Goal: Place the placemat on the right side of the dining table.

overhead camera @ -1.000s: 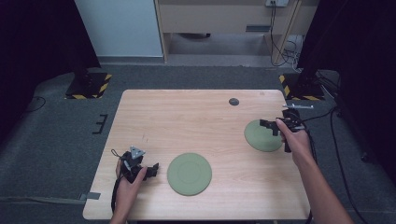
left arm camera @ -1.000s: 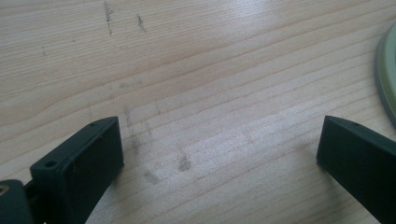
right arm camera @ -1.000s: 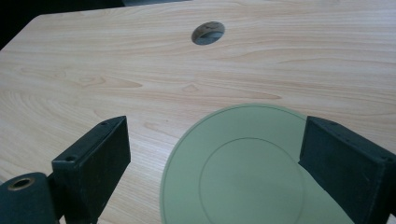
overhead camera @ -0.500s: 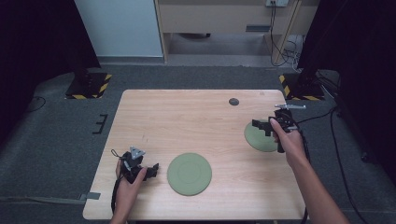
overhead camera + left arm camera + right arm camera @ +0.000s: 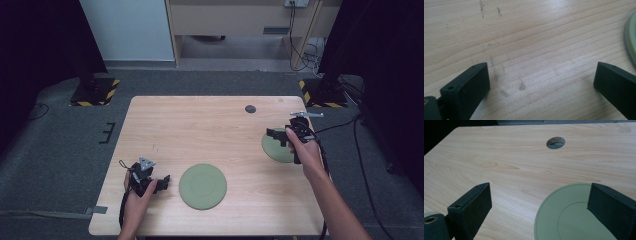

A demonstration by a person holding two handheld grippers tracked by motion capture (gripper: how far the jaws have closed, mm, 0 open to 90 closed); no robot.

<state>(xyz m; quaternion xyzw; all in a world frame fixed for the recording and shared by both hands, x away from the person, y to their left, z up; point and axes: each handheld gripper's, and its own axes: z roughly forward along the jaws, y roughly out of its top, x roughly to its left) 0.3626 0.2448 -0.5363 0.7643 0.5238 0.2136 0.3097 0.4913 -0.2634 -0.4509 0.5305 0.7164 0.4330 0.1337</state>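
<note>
right tongs moved left over right plate, left tongs unchanged

Right gripper: it moves left – now over the left rim of the far green plate.
Jaws: wide apart.

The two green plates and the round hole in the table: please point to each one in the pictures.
Near green plate (image 5: pixel 202 186), high view, its flat centre.
Far green plate (image 5: pixel 574 220), right gripper view, its flat inner part.
Round hole (image 5: pixel 555 142), right gripper view, its opening.
</note>
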